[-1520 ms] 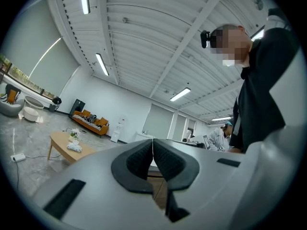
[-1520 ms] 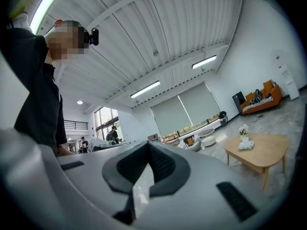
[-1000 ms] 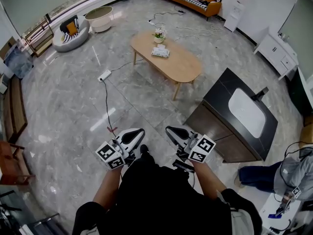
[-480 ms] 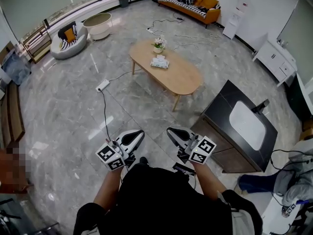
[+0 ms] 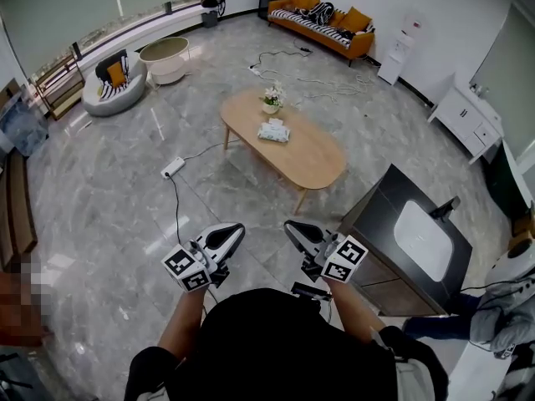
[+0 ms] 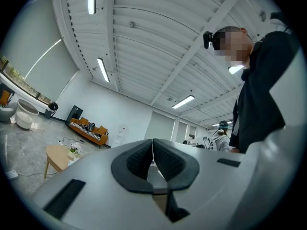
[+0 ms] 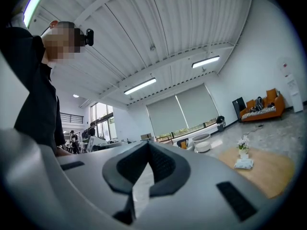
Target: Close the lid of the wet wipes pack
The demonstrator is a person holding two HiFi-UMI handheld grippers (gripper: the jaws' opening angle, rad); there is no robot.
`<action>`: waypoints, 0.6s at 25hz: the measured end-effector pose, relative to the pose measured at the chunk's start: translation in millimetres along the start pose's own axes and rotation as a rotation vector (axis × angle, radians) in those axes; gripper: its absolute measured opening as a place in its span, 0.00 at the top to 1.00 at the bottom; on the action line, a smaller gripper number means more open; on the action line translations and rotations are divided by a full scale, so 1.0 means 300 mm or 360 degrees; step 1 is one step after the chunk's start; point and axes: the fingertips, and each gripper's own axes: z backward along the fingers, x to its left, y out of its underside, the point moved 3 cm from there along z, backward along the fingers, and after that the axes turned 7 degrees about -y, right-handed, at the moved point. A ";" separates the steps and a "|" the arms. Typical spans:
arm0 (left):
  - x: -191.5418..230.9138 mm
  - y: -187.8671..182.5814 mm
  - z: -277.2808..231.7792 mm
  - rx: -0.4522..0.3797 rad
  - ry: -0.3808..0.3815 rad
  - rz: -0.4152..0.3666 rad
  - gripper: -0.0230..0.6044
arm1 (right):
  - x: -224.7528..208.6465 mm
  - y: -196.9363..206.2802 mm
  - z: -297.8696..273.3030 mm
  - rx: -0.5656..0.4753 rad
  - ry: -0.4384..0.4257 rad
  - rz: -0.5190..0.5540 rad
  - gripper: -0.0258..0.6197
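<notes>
**Booth:** Where's the pack right now?

**Me:** The wet wipes pack (image 5: 274,131) lies on the oval wooden tabletop (image 5: 322,155), just beside a small pot of flowers (image 5: 271,100) and well apart from me. It's too small from here to tell how its lid stands.

**Booth:** And your tools?

**Me:** Both are low in front of my body, tips aimed toward that tabletop. On the left tool (image 5: 232,232) the jaws are together with nothing between them. The right tool (image 5: 291,226) is the same: pads meeting, empty.

**Booth:** So what could go wrong?

**Me:** First the walk over, I'd say. A power strip (image 5: 173,168) sits on the floor ahead on my left, its cable trailing toward my feet, and a snagged foot would jolt both tools. The dark sink cabinet (image 5: 380,192) stands near on my right, so a wide swing of that arm could clip it.

**Booth:** And at the pack itself?

**Me:** It looks soft and light. If I press the lid with one tool alone, I reckon the pack slides or dents instead of snapping shut. An off-centre push may also leave one corner unlatched. And the flowers are so close that a careless sweep could tip the pot.
</notes>
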 end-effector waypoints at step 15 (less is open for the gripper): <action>0.311 0.010 -0.179 0.0053 0.0021 0.0076 0.94 | -0.351 -0.040 -0.083 -0.0003 0.0148 0.0039 0.94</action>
